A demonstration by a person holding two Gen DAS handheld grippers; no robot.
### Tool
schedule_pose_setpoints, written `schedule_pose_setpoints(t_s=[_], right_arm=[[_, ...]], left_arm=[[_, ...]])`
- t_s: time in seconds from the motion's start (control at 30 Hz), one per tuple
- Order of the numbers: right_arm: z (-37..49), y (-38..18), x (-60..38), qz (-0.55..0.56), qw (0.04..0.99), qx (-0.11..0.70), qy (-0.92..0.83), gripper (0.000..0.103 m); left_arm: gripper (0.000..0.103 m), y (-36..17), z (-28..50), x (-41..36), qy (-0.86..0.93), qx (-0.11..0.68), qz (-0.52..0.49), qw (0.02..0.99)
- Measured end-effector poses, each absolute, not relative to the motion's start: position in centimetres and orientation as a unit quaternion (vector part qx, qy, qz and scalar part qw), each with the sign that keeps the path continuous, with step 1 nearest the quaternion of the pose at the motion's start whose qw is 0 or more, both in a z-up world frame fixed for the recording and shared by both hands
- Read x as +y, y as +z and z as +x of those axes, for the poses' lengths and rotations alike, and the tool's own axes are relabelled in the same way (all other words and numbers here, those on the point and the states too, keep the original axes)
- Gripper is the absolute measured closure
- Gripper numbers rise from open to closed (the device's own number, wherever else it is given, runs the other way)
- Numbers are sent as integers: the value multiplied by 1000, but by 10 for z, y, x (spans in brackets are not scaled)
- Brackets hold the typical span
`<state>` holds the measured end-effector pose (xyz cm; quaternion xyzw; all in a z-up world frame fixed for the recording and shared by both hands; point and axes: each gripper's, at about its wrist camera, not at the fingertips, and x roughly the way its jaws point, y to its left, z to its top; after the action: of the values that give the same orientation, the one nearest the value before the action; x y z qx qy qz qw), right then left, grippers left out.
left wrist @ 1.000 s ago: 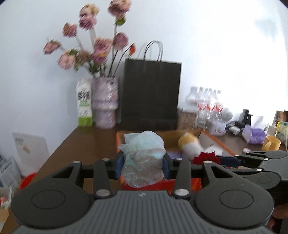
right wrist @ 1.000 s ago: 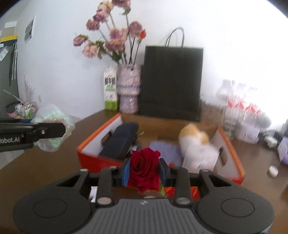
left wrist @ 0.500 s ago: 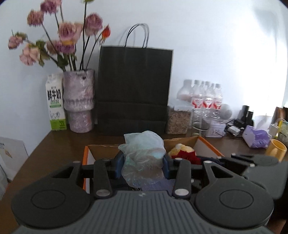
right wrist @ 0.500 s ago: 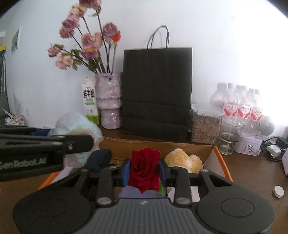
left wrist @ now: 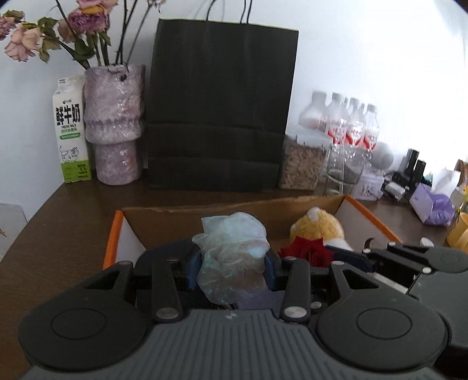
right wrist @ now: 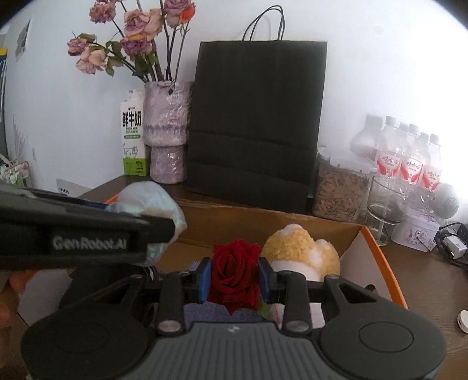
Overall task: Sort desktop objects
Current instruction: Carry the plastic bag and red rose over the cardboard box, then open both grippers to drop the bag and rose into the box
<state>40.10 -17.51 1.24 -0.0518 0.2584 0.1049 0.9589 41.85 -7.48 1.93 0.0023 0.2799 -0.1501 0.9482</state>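
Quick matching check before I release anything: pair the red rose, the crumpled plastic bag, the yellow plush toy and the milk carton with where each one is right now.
Things:
1. red rose
2. crumpled plastic bag
3. yellow plush toy
4. milk carton

Places:
A. lying in the orange box
B. clamped in the left gripper
C. beside the vase
D. clamped in the right gripper

Pairs: 1-D, 2-B, 3-A, 4-C

Obscured and cut-off items

The box point(right wrist: 377, 254) floor is largely hidden behind both tool bodies. The left tool point(right wrist: 163, 222) arm covers most of the crumpled plastic bag point(right wrist: 158, 198). The flowers point(left wrist: 87, 20) run past the top edge. Small items on the far right of the bench point(left wrist: 409, 181) are too blurred to identify.
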Motion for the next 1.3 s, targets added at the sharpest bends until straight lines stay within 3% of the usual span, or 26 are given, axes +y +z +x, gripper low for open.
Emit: schedule_pose_setpoints(t_s=[0.6,0.7,0.77,0.83,0.9,1.0,1.13,1.3], right_arm=[[405,9,-181,-33,955,273,109,69],[405,9,-181,-30,956,272,109,63],[404,11,-182,-27,956,271,109,62],[402,12,-183,-25,958,268,103,52],[401,14,-185,-19,959,263,100,33],[397,19,-187,-11,962,252,103,13],[394,26,-191,7,963,244,114,0],[389,36,-193,9,966,234,108,0]], left_arm=[[57,15,413,-84,-138,272,41,952],[49,16,412,-84,-130,269,43,953],[37,17,410,-84,-126,264,44,955],[30,20,408,-83,-119,256,45,958],[17,24,406,-82,-111,248,42,961],[3,30,403,-78,-104,238,36,965],[0,38,396,-75,-96,224,33,969],[0,49,389,-70,-81,213,30,973]])
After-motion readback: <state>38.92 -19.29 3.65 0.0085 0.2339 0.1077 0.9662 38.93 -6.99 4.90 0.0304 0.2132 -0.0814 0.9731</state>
